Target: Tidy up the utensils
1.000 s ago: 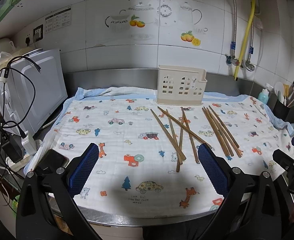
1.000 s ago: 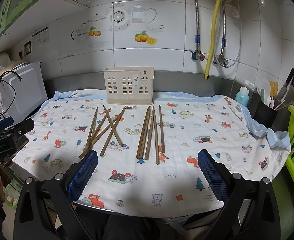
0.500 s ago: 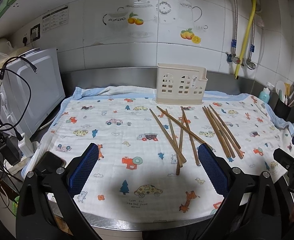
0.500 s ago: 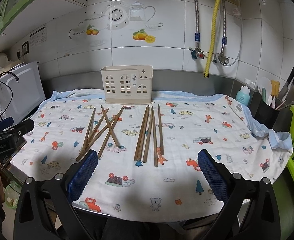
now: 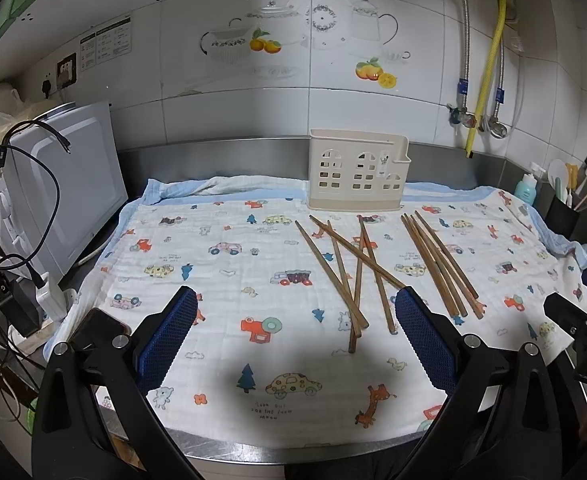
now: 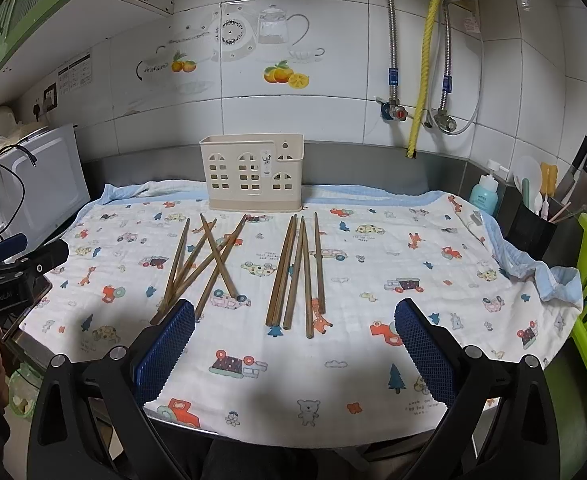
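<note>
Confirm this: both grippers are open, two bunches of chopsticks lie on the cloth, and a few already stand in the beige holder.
Not quite. In the right wrist view the beige holder shows no chopsticks inside; all lie on the cloth, a crossed bunch and a straighter bunch. The rest holds.

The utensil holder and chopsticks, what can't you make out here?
- Utensil holder: its inside and any dividers, both views; its front wall hides them.
- Crossed chopsticks: near tips, right wrist view; the right tool finger covers them.
- Wall notice: text too small, both views.
</note>
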Demonstrator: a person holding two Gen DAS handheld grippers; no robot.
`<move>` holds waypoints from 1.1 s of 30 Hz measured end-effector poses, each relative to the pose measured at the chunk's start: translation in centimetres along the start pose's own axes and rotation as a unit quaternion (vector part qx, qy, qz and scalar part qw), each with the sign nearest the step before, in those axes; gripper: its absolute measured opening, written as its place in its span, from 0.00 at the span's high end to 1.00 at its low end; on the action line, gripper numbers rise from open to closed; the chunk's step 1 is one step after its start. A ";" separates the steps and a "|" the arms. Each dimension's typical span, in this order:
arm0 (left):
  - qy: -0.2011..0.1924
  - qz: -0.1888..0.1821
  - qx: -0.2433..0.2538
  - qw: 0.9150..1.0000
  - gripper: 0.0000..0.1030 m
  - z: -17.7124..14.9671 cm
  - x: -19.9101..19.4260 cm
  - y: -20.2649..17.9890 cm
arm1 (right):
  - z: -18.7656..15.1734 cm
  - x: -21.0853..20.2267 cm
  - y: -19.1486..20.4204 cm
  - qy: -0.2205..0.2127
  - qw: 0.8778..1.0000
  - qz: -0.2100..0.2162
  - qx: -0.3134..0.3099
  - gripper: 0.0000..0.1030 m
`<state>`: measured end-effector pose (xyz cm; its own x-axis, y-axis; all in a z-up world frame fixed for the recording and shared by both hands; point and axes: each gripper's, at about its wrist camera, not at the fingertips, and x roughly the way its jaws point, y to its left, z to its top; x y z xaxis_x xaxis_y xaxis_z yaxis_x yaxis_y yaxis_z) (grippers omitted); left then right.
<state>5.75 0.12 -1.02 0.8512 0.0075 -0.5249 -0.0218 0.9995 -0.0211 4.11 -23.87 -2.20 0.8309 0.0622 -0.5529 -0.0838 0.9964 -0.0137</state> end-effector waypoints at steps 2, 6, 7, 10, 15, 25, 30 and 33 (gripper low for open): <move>0.001 0.001 0.001 1.000 0.05 0.1 0.1 -0.1 | 0.0 0.1 -0.1 0.001 1.000 0.001 0.000 0.06; 0.005 0.001 0.001 1.000 0.05 0.2 0.5 -0.1 | -0.1 0.5 0.0 0.005 1.000 0.001 -0.001 0.06; 0.006 0.002 0.002 1.000 0.05 0.3 0.7 -0.2 | -0.1 0.6 -0.1 0.005 1.000 0.002 0.000 0.06; 0.009 0.001 0.003 1.000 0.05 0.4 1.3 -0.3 | 0.0 1.3 -0.2 0.009 1.000 0.002 0.000 0.06; 0.018 0.000 0.002 1.000 0.05 0.5 2.5 -0.4 | 0.1 2.5 -0.4 0.020 1.000 0.001 -0.005 0.06; 0.040 -0.004 0.004 0.999 0.05 0.7 5.1 -0.4 | 0.4 5.3 -0.9 0.040 0.999 0.002 0.000 0.06; 0.051 -0.003 0.004 0.999 0.05 0.8 6.5 -0.4 | 0.4 6.8 -1.1 0.052 0.999 0.004 0.003 0.06; 0.059 -0.003 0.000 0.998 0.05 0.8 7.4 -0.4 | 0.5 7.8 -1.5 0.058 0.998 0.007 0.007 0.06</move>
<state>12.50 -0.22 -4.18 0.7839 -0.0010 -0.6209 -0.0179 0.9995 -0.0243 11.05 -24.88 -6.06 0.7608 0.0700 -0.6452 -0.0868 0.9962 0.0058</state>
